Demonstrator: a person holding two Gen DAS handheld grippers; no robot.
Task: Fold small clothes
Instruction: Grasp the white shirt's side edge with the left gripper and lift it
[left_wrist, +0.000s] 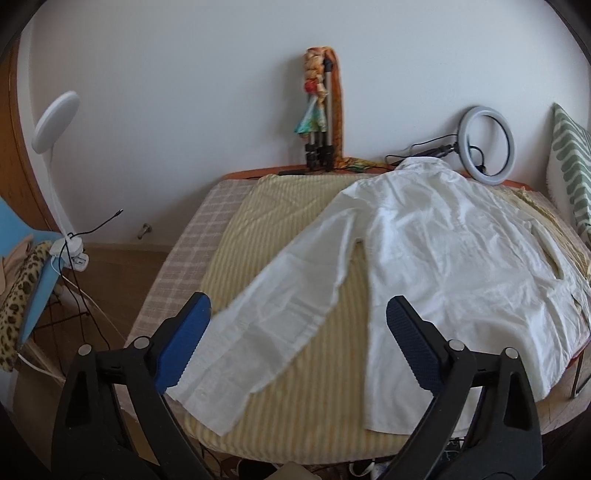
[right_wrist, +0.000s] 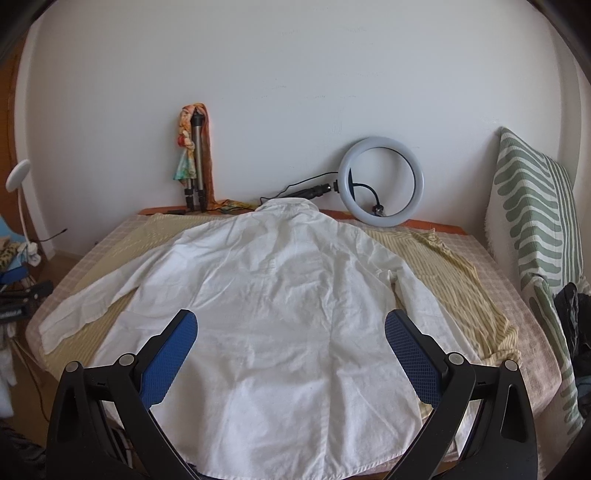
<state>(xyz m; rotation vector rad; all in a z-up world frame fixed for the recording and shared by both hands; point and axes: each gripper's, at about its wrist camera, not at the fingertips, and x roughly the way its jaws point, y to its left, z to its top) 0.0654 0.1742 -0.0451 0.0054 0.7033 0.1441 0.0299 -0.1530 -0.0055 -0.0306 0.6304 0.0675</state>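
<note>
Here, flat on the table (right_wrist: 495, 258): a white shirt (right_wrist: 273, 295), back side up, collar toward the far wall, hem toward the near edge. Under it, a yellow striped cloth (right_wrist: 476, 314), and under that a pale checked cover (left_wrist: 207, 229). One sleeve (left_wrist: 280, 314) angled out to the shirt's left side, its cuff near the table's near-left corner; the other sleeve (right_wrist: 417, 295) laid close along the body on the right.

Left gripper (left_wrist: 298, 317) above the left sleeve, jaws spread wide, blue pads (left_wrist: 184, 339) on either side of the sleeve's lower part, not pressing on the cloth; nothing pinched. Right gripper (right_wrist: 291, 328) over the lower back of the shirt, jaws likewise spread wide, pads clear of the fabric, holding nothing.

At the far edge, by the wall: a ring light (right_wrist: 382, 181) leaning just behind the collar, with a black cable trailing from it; further left, a folded tripod (right_wrist: 195, 162) upright with a colourful scarf (left_wrist: 316, 99) draped over it. To the right, a cushion (right_wrist: 532, 229) with green wavy stripes, propped beside the table. To the left, off the table, a white round lamp (left_wrist: 55, 122) on a thin stalk.
</note>
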